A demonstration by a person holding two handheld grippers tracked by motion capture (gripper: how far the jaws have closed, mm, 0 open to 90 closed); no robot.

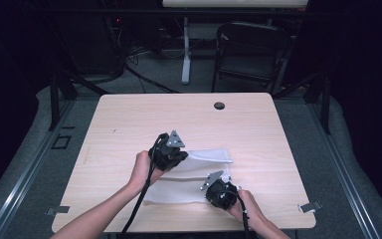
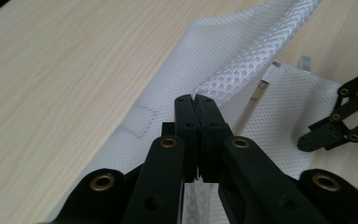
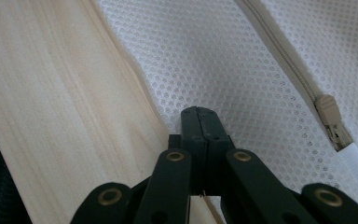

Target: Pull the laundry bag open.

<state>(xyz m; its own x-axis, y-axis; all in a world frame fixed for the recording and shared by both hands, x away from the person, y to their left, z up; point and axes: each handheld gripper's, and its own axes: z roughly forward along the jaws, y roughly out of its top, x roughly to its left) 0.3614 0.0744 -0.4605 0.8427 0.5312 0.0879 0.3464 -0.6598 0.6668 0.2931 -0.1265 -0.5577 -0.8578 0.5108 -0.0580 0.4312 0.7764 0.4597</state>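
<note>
Jaws first, starting on the left: the left gripper [image 2: 196, 99] is clenched tight, its two black jaws pressed flat together with a fold of the white mesh bag [image 2: 242, 70] pinched at the tips. In the left gripper view that fold rises off the table [image 2: 65, 70] and runs away as a taut ridge, so the pinch looks meant to lift one layer clear of the rest (a sensible way to open or straighten a limp bag). From the high view, the left hand [image 1: 142, 169] carries its gripper [image 1: 171, 155] at the bag's [image 1: 179, 184] upper left corner, the mesh peaking up under it.

Moving across: the bag lies on the near half of the table [image 1: 129, 119], between the two hands, its far edge folded over into a band.

Now the right side. The right gripper [image 3: 199, 112] is also clamped shut, tips down at the mesh [image 3: 205, 60] right by its edge, where cloth meets wood [image 3: 51, 116]. A pinch of fabric seems caught there, though the tips hide the contact itself. The zipper pull [image 3: 328, 109] sits off to one side at the end of its track, untouched. In the high view the right hand [image 1: 246, 206] keeps this gripper [image 1: 222, 191] low at the bag's near right corner, which reads as the anchor: one corner held down while the opposite corner is raised, putting the mesh under tension between them.
</note>
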